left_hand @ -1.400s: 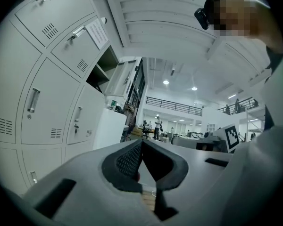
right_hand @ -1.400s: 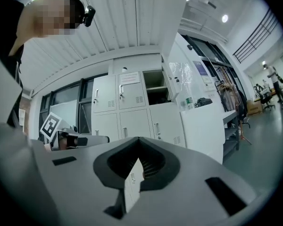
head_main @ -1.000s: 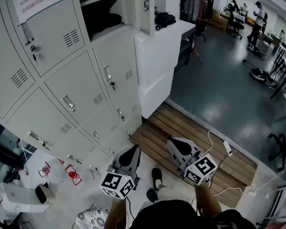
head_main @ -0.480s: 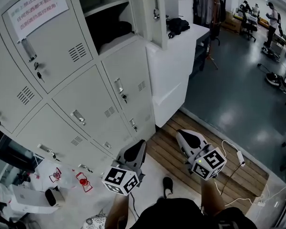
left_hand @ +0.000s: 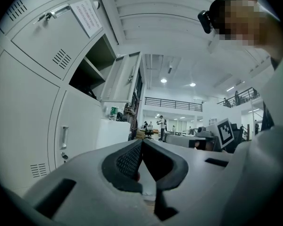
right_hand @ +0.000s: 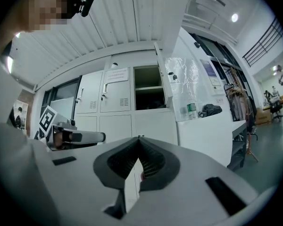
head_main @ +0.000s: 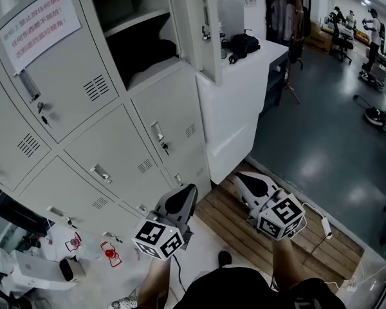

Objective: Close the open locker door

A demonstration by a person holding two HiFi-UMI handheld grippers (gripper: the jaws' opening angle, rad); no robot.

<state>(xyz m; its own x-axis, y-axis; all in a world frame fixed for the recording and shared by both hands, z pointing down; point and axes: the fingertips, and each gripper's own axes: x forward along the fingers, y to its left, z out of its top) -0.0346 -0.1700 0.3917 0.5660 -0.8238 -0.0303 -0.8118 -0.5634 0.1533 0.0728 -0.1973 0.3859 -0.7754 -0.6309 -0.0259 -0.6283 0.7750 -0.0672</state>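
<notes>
We hold left tool (head_main: 190, 190) and right tool (head_main: 239, 176) low, both pinched together, empty. Locker door (head_main: 209, 31) stands open above. Closed tools should suit pushing it.

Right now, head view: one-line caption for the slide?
Person stands before grey lockers with one upper locker door open, left gripper and right gripper held low, well short of it.

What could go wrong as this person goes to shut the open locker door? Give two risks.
1. The dark bundle in the open compartment lies near the shelf's front; it might stop the locker door from shutting.
2. Both the left claw and right claw are shut and low, far below the door; stepping closer, a foot could catch the wooden platform edge or white cable.
</notes>
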